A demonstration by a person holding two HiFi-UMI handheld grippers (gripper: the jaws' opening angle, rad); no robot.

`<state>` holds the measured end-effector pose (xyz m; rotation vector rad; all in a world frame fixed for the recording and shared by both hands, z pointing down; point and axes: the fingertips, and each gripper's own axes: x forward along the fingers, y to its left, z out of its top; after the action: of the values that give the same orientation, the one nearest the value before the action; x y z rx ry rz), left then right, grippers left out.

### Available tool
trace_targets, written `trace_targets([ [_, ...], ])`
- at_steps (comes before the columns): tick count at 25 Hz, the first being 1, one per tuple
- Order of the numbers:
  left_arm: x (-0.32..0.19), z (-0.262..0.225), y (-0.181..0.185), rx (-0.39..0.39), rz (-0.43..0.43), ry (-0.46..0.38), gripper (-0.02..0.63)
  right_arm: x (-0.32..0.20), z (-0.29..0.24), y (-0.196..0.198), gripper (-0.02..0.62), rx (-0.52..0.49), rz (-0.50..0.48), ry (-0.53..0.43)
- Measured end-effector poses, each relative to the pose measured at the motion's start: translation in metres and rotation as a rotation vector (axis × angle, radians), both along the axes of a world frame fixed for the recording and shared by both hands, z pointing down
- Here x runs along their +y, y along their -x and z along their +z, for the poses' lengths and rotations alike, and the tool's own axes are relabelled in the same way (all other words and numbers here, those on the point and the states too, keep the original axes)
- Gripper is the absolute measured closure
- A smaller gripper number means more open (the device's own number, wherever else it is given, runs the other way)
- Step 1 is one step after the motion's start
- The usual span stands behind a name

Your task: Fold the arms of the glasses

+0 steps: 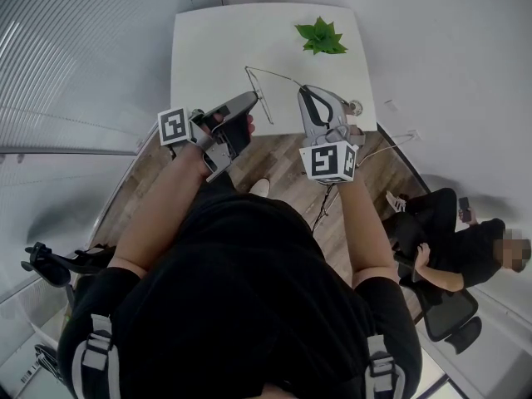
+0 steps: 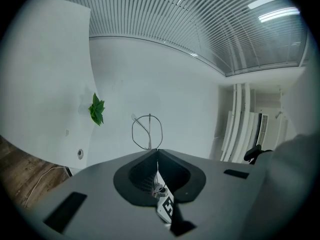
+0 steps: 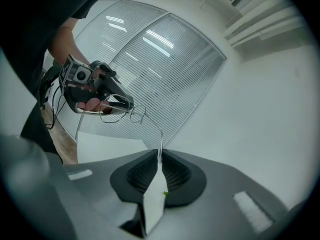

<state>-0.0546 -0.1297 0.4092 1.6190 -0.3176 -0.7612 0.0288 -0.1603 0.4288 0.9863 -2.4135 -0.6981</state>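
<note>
The wire-rimmed glasses (image 1: 270, 75) hang in the air between the two sets of fingers, above the near edge of the white counter (image 1: 224, 48). The left gripper (image 1: 251, 99) has its fingers (image 2: 137, 174) pressed together on the frame, and a lens rim loops out just beyond their tips. The right gripper (image 1: 309, 90) has its fingers (image 3: 142, 171) clamped on the end of one thin arm (image 3: 161, 136), which runs from their tips across to the frame. The only printing in sight is the black-and-white square pattern on each marker cube (image 1: 174, 125). A small green plant (image 1: 322, 37) sits on the counter well beyond both fingertips.
</note>
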Motion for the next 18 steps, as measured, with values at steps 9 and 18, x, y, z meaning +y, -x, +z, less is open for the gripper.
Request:
trace_targets([
  [9,-0.001,0.0,0.003,-0.003,-0.021,-0.007,0.594,0.021,-0.002,0.009,0.558,-0.03,-0.032,0.004],
  [18,-0.002,-0.002,0.005,-0.003,-0.036,-0.017,0.594,0.042,-0.003,0.021,0.558,-0.033,-0.081,0.0],
])
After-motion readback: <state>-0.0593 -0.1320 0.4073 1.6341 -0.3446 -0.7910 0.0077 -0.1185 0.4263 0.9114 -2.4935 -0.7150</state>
